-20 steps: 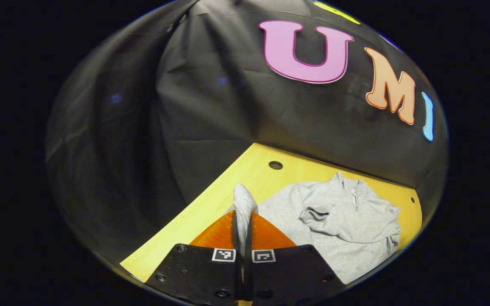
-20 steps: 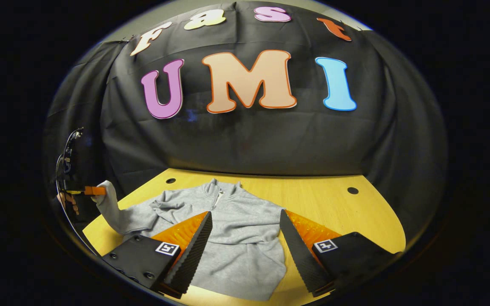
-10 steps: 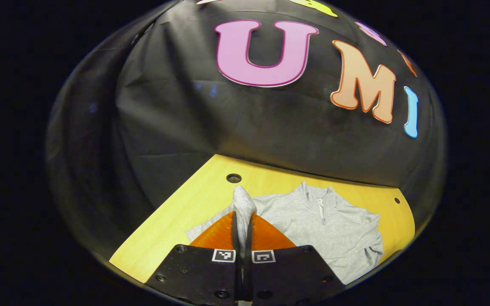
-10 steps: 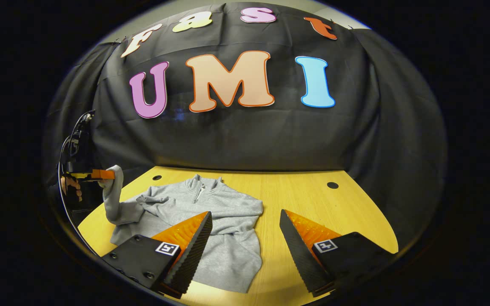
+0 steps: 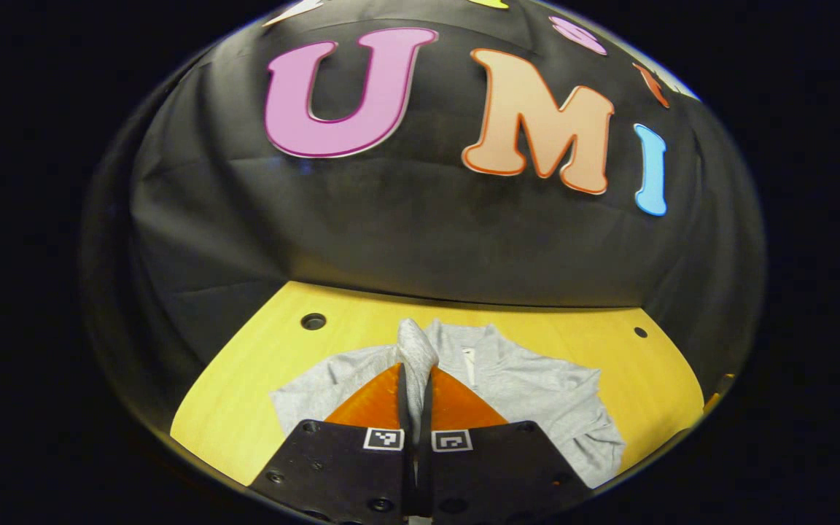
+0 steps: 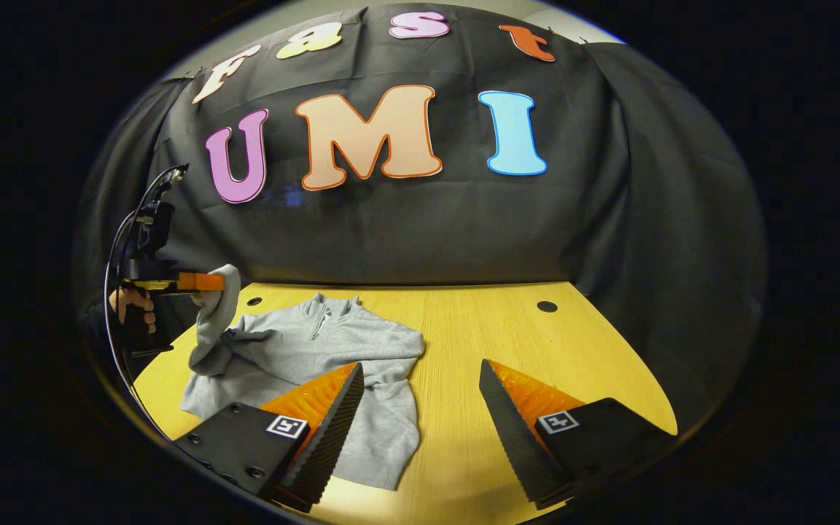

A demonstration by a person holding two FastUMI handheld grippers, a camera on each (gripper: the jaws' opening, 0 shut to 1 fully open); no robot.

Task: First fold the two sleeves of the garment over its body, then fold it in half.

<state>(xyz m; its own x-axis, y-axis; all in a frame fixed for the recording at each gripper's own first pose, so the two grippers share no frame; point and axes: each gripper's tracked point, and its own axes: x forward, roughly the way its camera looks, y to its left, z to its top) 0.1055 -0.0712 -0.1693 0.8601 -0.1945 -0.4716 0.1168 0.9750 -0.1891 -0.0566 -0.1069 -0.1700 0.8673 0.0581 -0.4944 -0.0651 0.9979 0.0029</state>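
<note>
A grey zip-neck garment (image 6: pixel 332 357) is lying on the yellow wooden counter (image 6: pixel 507 343), collar toward the back wall. One sleeve (image 5: pixel 415 350) is being held raised above the counter, pinched between the jaws of the left gripper (image 5: pixel 415 386), which are pressed together on the cloth; in the right gripper view that left gripper (image 6: pixel 197 281) is seen at the garment's far side, carried by a hand (image 6: pixel 132 302), with the sleeve hanging from it. The right gripper (image 6: pixel 420 405) is being held near the counter's front edge with its jaws spread wide and nothing between them; one of its fingers is overlapping the garment's lower part in the picture, though contact cannot be told. The first sleeve fold is judged to be in progress and not yet laid on the body. The other sleeve appears bunched along the garment's right side; whether it is folded cannot be told. The halving fold is judged still outstanding. The counter is showing round holes (image 6: pixel 546 306) near its back edge, and black cloth is forming the booth wall behind.
</note>
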